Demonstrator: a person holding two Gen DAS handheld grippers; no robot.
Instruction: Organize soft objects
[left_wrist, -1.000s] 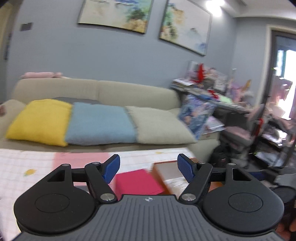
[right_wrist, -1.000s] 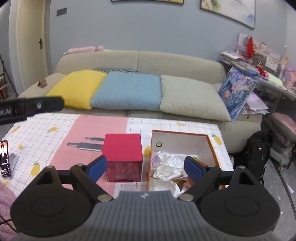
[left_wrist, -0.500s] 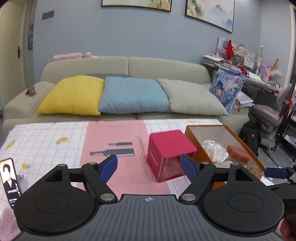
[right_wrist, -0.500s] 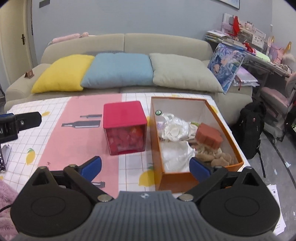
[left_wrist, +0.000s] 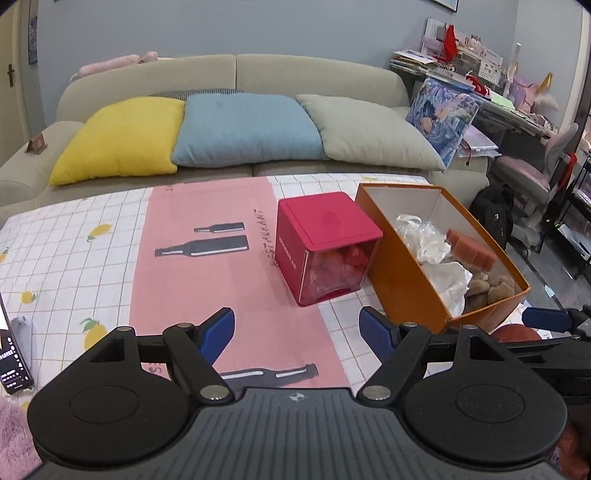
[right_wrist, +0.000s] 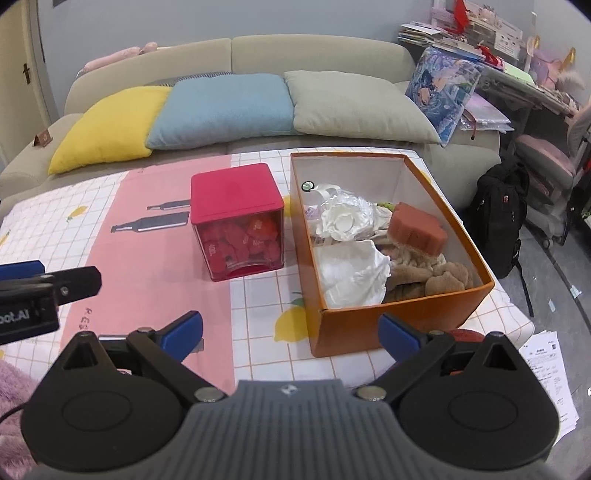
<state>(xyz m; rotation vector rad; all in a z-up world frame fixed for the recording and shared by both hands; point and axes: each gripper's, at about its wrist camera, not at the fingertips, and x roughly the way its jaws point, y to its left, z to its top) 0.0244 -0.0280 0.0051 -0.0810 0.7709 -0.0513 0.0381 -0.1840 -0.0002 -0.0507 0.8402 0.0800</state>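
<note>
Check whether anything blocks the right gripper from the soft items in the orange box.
Nothing visible does. The right gripper is open and empty just short of the orange box, whose top is open. Only its near wall lies between, so the gripper must go over it.

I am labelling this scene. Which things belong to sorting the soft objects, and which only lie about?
For the job: orange box, white cloth, brown plush, sponge, red box.

Lying about: phone, cushions, backpack.
</note>
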